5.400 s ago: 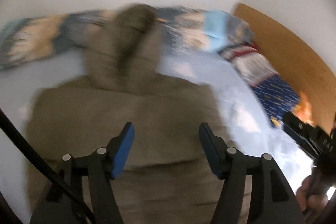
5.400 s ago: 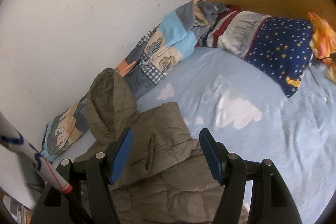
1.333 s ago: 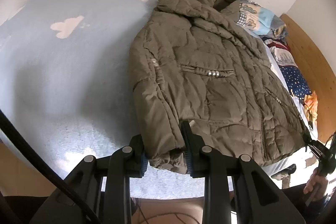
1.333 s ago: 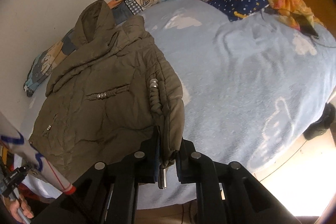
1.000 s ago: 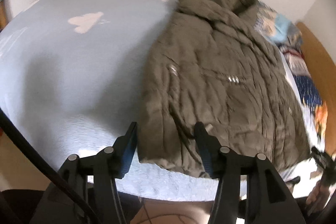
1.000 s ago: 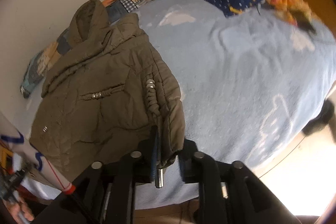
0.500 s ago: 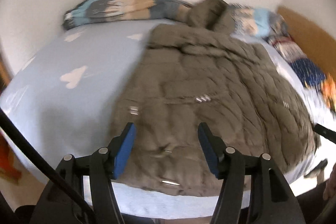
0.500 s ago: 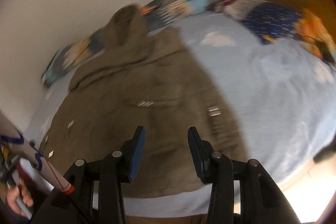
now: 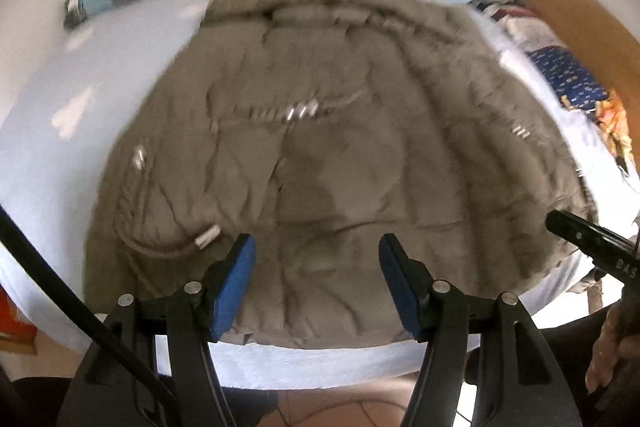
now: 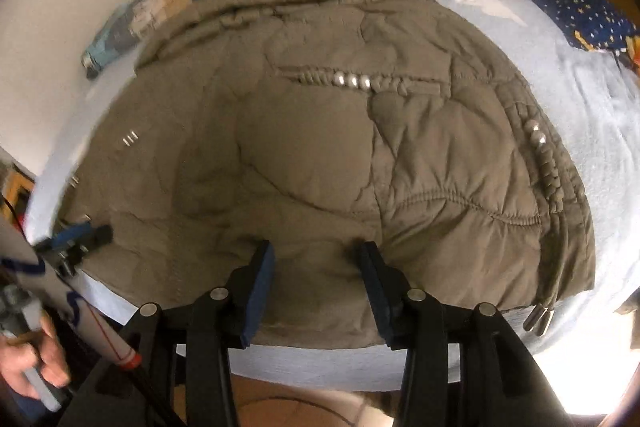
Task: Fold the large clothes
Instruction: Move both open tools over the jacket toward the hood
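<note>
An olive-brown quilted hooded jacket [image 9: 328, 131] lies spread flat on the light blue bed [image 9: 48, 155], hood toward the wall, hem at the near edge. It also shows in the right wrist view [image 10: 320, 147]. My left gripper [image 9: 316, 259] is open and empty, hovering over the hem near its middle. My right gripper [image 10: 316, 267] is open and empty over the hem too. The left gripper shows at the jacket's left corner in the right wrist view [image 10: 80, 233]; the right gripper shows at the right edge of the left wrist view [image 9: 580, 231].
A patchwork blanket roll [image 10: 168, 7] lies along the white wall behind the hood. Pillows, one dark blue with stars [image 10: 580, 11], sit at the right by the wooden headboard [image 9: 568, 7]. Tiled floor [image 10: 300, 403] shows below the bed edge.
Both grippers let go of the jacket's lower corners, opened, and moved inward over the hem. The jacket now lies flat and spread on the bed.
</note>
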A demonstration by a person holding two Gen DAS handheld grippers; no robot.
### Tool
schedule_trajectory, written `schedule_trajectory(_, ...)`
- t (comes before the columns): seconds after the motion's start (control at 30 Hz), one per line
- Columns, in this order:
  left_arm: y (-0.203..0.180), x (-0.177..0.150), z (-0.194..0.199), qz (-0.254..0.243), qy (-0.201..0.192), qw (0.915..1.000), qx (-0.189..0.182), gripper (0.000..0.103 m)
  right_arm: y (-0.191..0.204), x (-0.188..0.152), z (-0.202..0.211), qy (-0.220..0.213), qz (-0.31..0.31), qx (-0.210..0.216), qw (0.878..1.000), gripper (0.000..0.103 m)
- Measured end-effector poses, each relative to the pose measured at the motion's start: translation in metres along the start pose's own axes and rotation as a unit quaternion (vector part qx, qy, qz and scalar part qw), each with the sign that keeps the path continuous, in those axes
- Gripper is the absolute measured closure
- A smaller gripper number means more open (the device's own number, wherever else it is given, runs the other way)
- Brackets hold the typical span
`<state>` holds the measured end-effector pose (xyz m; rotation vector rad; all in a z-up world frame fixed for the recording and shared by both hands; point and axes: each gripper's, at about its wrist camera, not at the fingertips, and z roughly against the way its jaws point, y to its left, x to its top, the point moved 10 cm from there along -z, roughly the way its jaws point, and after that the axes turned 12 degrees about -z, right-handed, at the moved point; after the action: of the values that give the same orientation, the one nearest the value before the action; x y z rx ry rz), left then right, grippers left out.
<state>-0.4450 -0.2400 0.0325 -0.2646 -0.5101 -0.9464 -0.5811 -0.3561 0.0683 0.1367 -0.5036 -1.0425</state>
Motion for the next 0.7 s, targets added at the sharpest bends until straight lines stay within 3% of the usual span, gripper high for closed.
schedule_trajectory(0.13,-0.019,0.014,0.034,-0.016,-0.050,0.9986,0.007,0.039,0.014,0.012,0.031,-0.049,0.002,0.025,0.999,0.054)
schedule_trajectory(0.3,-0.039,0.016,0.071,-0.018,-0.075,0.9969,-0.014,0.039,0.025,0.012,0.066,-0.088,0.001,0.046,0.995,0.054)
schedule_trajectory(0.5,-0.054,0.042,0.132,-0.020,-0.127,0.9911,-0.036,0.036,0.038,-0.001,0.102,-0.090,-0.023,0.086,0.992,0.052)
schedule_trajectory(0.57,-0.059,0.056,0.150,-0.018,-0.142,0.9885,-0.049,0.034,0.045,0.003,0.124,-0.087,-0.045,0.118,0.988,0.052)
schedule_trajectory(0.63,-0.063,0.072,0.166,-0.017,-0.155,0.9853,-0.069,0.034,0.057,0.011,0.153,-0.120,-0.037,0.141,0.982,0.039)
schedule_trajectory(0.7,-0.063,0.088,0.178,-0.022,-0.167,0.9831,-0.072,0.034,0.062,0.018,0.168,-0.148,-0.019,0.128,0.980,0.036)
